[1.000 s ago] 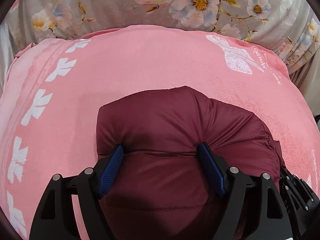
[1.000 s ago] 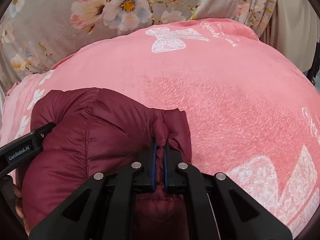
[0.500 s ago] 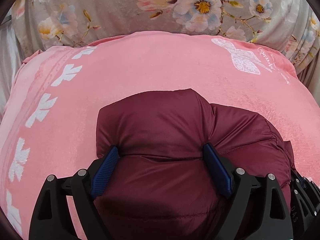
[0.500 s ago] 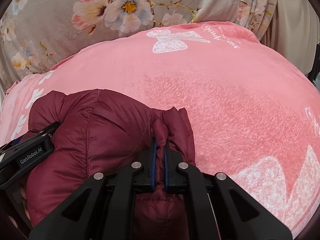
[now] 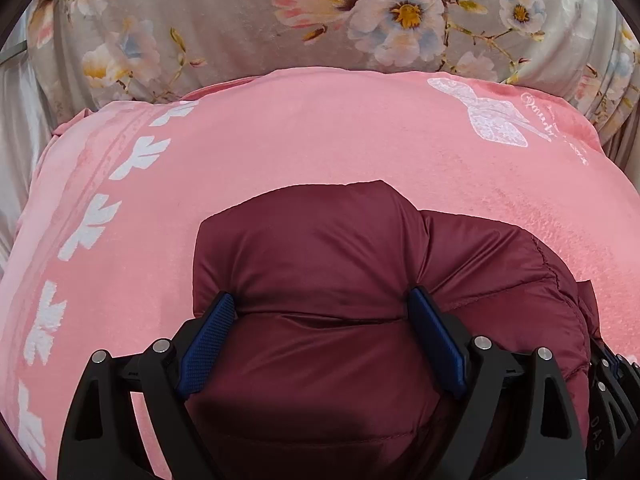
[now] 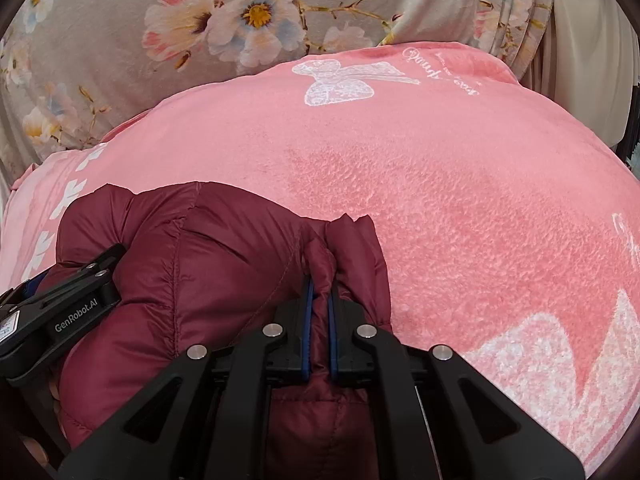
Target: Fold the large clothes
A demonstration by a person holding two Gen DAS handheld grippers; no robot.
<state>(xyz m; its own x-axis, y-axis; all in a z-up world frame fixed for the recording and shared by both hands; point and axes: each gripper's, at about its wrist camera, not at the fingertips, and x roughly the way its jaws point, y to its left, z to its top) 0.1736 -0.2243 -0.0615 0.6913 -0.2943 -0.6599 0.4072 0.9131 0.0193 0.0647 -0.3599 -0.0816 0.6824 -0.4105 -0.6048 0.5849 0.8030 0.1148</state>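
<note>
1. A maroon puffer jacket [image 5: 320, 264], bunched into a thick padded bundle, lies on a pink blanket [image 5: 320, 136] and fills the lower middle of the left wrist view.
2. The left claw [image 5: 320, 312] stands spread wide around a fat fold of the jacket; its jaws have just been opening further. The blue pads [image 5: 208, 340] lie along the fabric on either side, and the padding bulges between them (whether they press on it or merely touch it I cannot tell).
3. In the right wrist view the jacket [image 6: 208, 272] sits in the lower left of the frame, with bare pink blanket [image 6: 460, 208] across the right half.
4. The right claw [image 6: 319, 300] is pressed together, pinching a thin ridge of the jacket's right edge; the fabric puckers up between and beyond its blue pads [image 6: 308, 320].
5. The left claw's black body [image 6: 72, 312], printed "GenRobot.AI", shows at the left edge of the right wrist view, lying against the jacket's left side.
6. The blanket carries a white bow print [image 5: 496, 120] at upper right of the left view and a row of white leaf shapes [image 5: 92, 220] down its left side.
7. A grey floral fabric [image 5: 320, 12] with pink and white blossoms runs across the top of both views behind the blanket.
</note>
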